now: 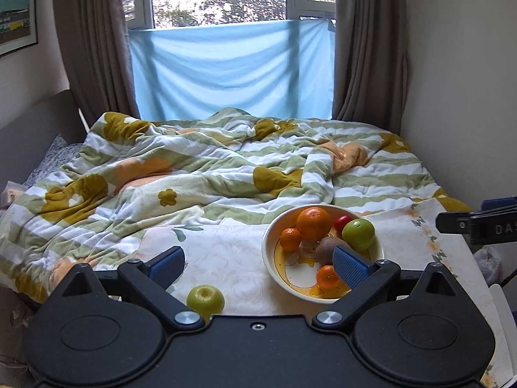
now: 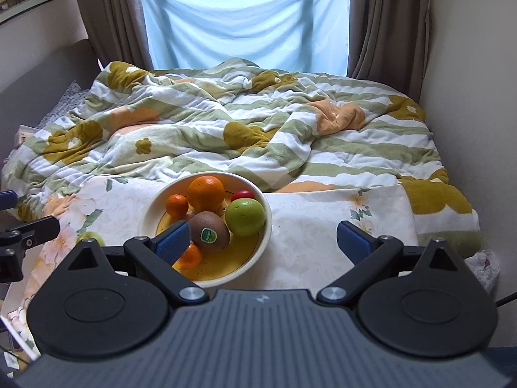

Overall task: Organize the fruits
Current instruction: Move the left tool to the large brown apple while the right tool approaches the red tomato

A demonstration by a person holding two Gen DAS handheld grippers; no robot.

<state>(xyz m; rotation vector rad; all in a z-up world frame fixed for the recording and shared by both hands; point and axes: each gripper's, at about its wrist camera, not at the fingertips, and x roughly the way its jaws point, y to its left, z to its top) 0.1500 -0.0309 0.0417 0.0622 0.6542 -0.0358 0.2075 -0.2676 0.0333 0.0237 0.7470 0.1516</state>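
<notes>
1. On the table [image 1: 226,255], toward its left near edge, a green apple [image 1: 205,298] lies alone on the floral cloth, outside the bowl [image 1: 270,258].
2. Right of it, the left gripper [image 1: 258,266] hovers with fingers spread wide and empty; its right pad [image 1: 350,266] overlaps the bowl's near side in view.
3. Mid-table, the bowl holds an orange [image 2: 206,193] at the back, a mandarin [image 2: 176,206] left of it, a small red fruit [image 2: 242,194], a second green apple [image 2: 245,216] on the right, a stickered kiwi [image 2: 209,231] in the middle and another mandarin [image 2: 191,255] nearest.
4. Over the table's right part, the right gripper [image 2: 263,242] is also wide open, holding nothing.
</notes>
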